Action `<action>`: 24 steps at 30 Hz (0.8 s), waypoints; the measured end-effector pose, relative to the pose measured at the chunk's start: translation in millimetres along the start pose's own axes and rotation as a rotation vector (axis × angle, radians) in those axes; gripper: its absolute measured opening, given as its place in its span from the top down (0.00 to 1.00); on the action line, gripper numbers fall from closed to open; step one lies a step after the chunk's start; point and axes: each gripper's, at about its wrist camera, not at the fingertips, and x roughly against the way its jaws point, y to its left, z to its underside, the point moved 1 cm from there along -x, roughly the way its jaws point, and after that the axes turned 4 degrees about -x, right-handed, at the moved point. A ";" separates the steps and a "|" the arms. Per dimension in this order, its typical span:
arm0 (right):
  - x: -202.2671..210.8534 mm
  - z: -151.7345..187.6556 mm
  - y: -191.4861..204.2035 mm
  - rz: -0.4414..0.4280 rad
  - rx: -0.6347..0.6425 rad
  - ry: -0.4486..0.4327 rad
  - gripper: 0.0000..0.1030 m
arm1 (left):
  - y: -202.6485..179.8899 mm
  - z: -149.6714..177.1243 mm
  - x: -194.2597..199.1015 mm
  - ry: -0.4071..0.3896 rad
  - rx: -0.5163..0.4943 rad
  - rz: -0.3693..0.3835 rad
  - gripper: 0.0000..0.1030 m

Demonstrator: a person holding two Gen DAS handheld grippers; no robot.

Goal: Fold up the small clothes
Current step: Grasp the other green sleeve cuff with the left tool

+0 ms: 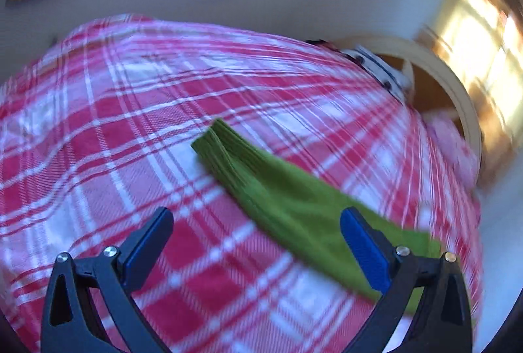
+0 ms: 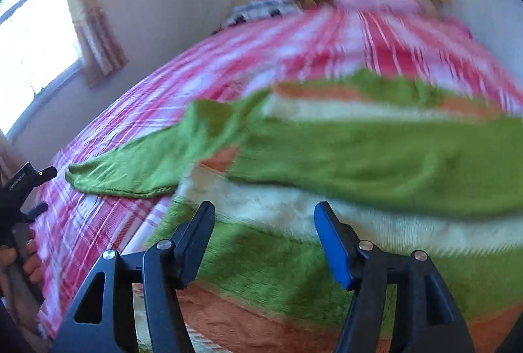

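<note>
You are hovering both the left gripper (image 1: 256, 233) and the right gripper (image 2: 264, 230) with fingers spread and empty over the striped sweater (image 2: 376, 157), its sleeve (image 1: 261, 186) lying unfolded on the bed (image 1: 114, 124).

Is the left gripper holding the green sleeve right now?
No, the left gripper stands open with nothing between its fingers, and the green sleeve lies flat on the plaid bedspread.

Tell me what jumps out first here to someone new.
The striped sweater, green, cream and orange, fills the right wrist view, lying on a red plaid bedspread. Its green sleeve stretches out across the plaid, running under the left gripper in the left wrist view. Both grippers are open and empty, the right gripper hovering over the sweater's body.
</note>
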 end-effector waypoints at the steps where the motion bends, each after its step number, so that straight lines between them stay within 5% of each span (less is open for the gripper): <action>1: 0.9 -0.3 -3.1 -0.014 -0.016 -0.005 0.38 | 2.8 -3.6 -7.9 0.012 0.031 0.014 0.00; 5: 0.0 1.6 -0.3 -0.003 -0.007 -0.009 0.38 | 5.6 -8.2 -47.9 0.072 0.095 0.003 0.04; 12: -5.2 2.8 0.7 0.022 0.007 0.011 0.38 | -16.0 -2.4 -55.9 0.013 -0.053 -0.094 0.11; 16: -4.7 3.1 0.8 0.026 0.009 0.012 0.38 | -3.3 -4.6 -52.9 -0.007 -0.006 -0.065 0.41; 19: -4.8 3.5 1.1 0.024 0.006 0.011 0.38 | 9.4 -3.0 -52.0 -0.011 0.055 -0.011 0.81; 24: -4.7 4.0 0.8 0.019 -0.002 0.010 0.38 | 15.1 -1.7 -52.2 -0.007 0.089 0.044 0.90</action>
